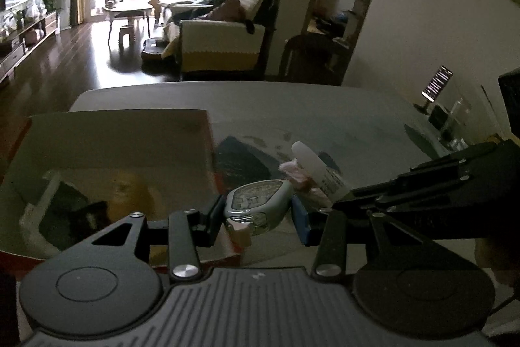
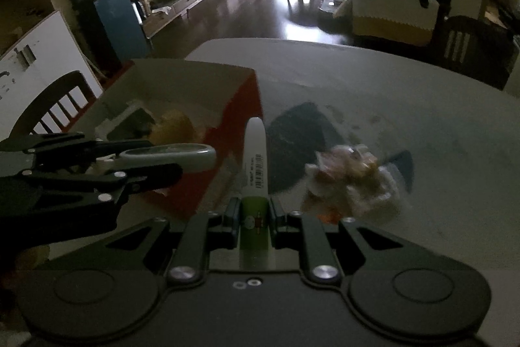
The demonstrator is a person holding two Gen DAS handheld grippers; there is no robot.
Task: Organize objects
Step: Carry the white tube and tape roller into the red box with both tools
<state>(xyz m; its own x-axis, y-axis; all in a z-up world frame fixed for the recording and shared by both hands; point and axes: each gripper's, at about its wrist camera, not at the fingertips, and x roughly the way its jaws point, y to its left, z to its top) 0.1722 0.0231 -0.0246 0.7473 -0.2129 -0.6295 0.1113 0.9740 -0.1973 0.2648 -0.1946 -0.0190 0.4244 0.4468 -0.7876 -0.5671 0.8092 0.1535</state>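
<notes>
My left tongs (image 1: 256, 213) clamp the hard, slick blue-grey case (image 1: 256, 205) by its sides at the red box (image 2: 240, 116) rim; right tongs (image 2: 253, 225) pinch the light, stiff white tube (image 2: 255, 165) low, above the tabletop (image 2: 406, 93)

- The right gripper (image 2: 254, 218) is clamped on a white-and-green tube (image 2: 255, 171), nozzle pointing forward.
- The left gripper (image 2: 182, 163) grips a pale flat case (image 2: 169, 155) beside the red box (image 2: 240, 106).
- A pink crumpled bundle (image 2: 352, 184) lies on the table (image 2: 422, 119).
</notes>
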